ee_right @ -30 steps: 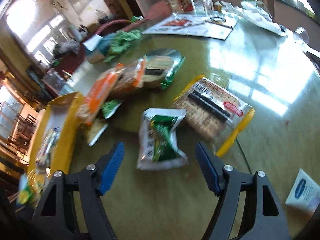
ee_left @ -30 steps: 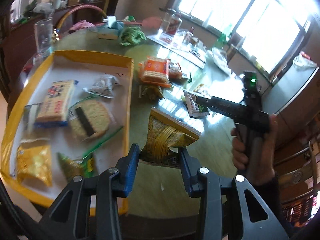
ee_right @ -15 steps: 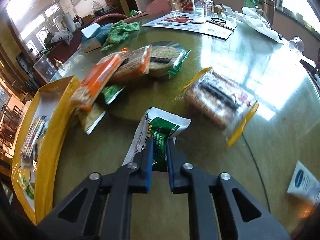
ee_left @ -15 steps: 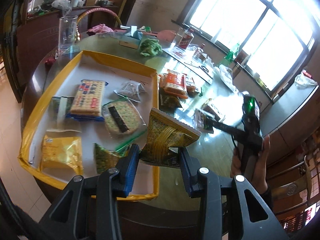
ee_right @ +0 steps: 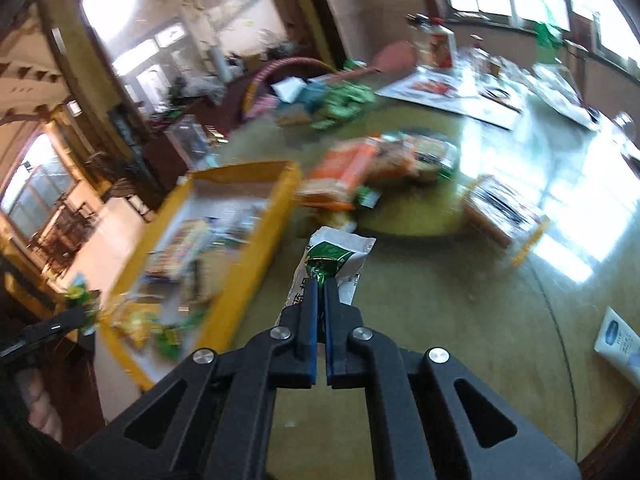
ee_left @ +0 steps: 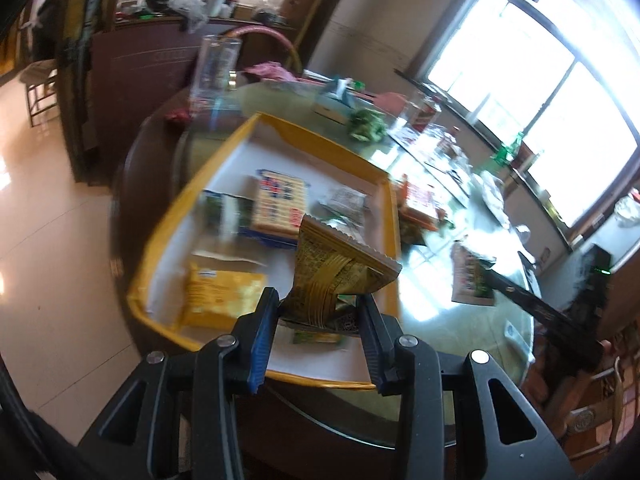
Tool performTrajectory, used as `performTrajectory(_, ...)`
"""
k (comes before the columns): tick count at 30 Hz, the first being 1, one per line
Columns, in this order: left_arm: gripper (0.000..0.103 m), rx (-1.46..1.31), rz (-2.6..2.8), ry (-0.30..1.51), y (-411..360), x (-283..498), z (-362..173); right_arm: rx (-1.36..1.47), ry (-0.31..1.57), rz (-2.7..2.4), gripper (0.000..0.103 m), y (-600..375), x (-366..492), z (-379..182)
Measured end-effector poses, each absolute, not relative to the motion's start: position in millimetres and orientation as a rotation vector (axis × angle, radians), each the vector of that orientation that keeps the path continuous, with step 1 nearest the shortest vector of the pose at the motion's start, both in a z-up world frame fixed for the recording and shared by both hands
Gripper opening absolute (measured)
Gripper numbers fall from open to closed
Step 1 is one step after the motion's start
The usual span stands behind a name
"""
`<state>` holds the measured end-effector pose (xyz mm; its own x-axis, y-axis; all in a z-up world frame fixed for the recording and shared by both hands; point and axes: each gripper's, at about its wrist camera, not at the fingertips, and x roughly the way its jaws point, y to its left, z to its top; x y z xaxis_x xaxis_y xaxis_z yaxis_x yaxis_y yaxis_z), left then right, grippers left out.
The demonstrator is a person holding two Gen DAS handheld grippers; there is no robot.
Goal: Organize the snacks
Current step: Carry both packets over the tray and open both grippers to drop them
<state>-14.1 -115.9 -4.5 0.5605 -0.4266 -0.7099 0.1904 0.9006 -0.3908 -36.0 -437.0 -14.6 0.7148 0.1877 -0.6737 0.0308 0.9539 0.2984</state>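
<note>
Since a moment ago I have lifted both packets off the table, and my left gripper has swung over the yellow tray. Its fingers pinch the gold snack bag by the lower end, so the bag stands up above the tray's near edge at about 6 o'clock; I judge it is held so in order to drop flat among the snacks already there. At 9 o'clock lies a yellow packet, and at 12 o'clock a blue cracker pack. A small green packet under the bag is mostly hidden. My right gripper is pressed together on the green-and-white packet, raised over the glass table, just right of the tray's wall. At 1 o'clock the orange packs wait on the table. Motion blur hides all printing, and the tray contents in the right view are smeared.
</note>
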Motion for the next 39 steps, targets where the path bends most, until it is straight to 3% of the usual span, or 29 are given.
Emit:
performTrajectory(14, 0.039, -0.288, -0.288, 0.921, -89.9, 44.4, -7.6, 0.236, 0.783, 0.242, 0.003, -364.4, 13.1, -5.3)
performTrajectory(28, 0.039, -0.124, -0.267, 1.065, -123.5, 179.7, -32.1, 0.239, 0.851, 0.227, 0.003, -342.5, 126.0, -22.9)
performTrajectory(39, 0.041, -0.069, -0.233, 1.161, -142.0, 213.6, -60.4, 0.243, 0.926, 0.217, 0.003, -338.5, 164.5, -51.6)
